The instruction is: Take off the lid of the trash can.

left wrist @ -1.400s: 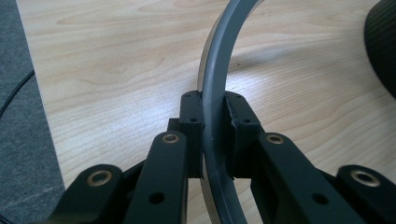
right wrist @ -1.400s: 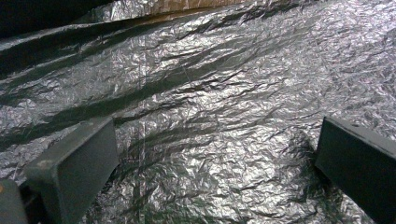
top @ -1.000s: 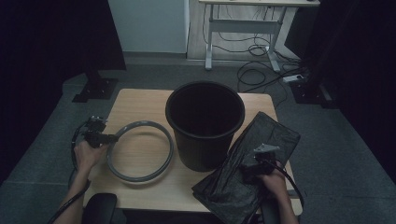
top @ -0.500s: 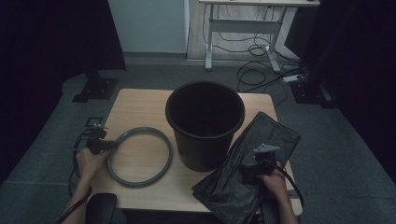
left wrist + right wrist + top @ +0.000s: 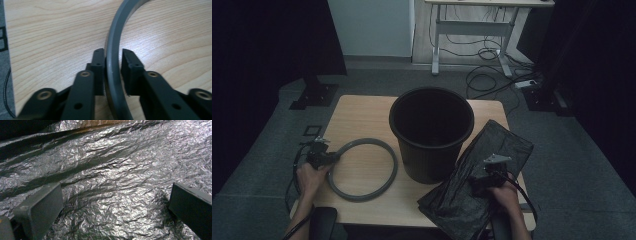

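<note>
Since the earlier frame, the left hand-held gripper (image 5: 331, 156) has sunk toward the lower left of the light wooden counter (image 5: 362, 112), its jaws just opening slightly around the grey plastic ring (image 5: 362, 170), one pad still touching. The right hand-held gripper (image 5: 479, 172) hovers wide open, gripping nothing, over the crinkled black plastic bag (image 5: 492, 150) at lower right. One ring, one bag and one round black plastic bin (image 5: 432, 132) at centre.

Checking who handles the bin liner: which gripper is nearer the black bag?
Right. The right gripper hovers over the black bag with jaws wide; the left gripper is across the table, straddling the grey ring.
</note>
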### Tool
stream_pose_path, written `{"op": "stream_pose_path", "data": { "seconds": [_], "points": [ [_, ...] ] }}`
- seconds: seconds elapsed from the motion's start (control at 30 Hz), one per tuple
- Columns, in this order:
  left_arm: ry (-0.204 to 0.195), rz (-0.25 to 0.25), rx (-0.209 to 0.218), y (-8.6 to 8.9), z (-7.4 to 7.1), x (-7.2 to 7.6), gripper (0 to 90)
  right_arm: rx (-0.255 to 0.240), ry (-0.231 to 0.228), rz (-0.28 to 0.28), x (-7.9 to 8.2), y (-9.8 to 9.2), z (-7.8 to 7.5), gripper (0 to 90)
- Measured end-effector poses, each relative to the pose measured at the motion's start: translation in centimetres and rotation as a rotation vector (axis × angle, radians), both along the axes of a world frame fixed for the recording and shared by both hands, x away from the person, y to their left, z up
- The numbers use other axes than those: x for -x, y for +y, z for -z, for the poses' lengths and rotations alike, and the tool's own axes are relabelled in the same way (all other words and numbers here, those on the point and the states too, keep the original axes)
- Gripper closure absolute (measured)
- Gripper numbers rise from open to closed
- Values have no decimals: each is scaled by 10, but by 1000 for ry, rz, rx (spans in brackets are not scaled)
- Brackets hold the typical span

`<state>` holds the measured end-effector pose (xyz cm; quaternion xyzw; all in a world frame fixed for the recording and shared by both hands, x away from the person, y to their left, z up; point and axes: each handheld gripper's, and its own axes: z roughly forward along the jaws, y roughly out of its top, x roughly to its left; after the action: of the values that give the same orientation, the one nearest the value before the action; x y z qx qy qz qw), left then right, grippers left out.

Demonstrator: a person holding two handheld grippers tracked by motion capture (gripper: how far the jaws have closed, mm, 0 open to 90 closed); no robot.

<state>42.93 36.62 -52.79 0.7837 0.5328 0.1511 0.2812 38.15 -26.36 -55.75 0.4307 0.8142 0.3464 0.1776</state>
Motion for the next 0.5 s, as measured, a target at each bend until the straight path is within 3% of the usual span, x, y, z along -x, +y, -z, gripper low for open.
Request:
{"op": "stream_pose_path", "data": {
  "seconds": [0.1,0.27,0.5],
  "points": [
    [-38,-1,-44,-5,2,3,612,0,0,1,0,0,0,0],
    [-59,-23,-33,-1,6,6,430,0,0,3,0,0,0,0],
    [-91,40,-17,-4,14,10,191,0,-1,4,0,1,0,0]
  ]
}}
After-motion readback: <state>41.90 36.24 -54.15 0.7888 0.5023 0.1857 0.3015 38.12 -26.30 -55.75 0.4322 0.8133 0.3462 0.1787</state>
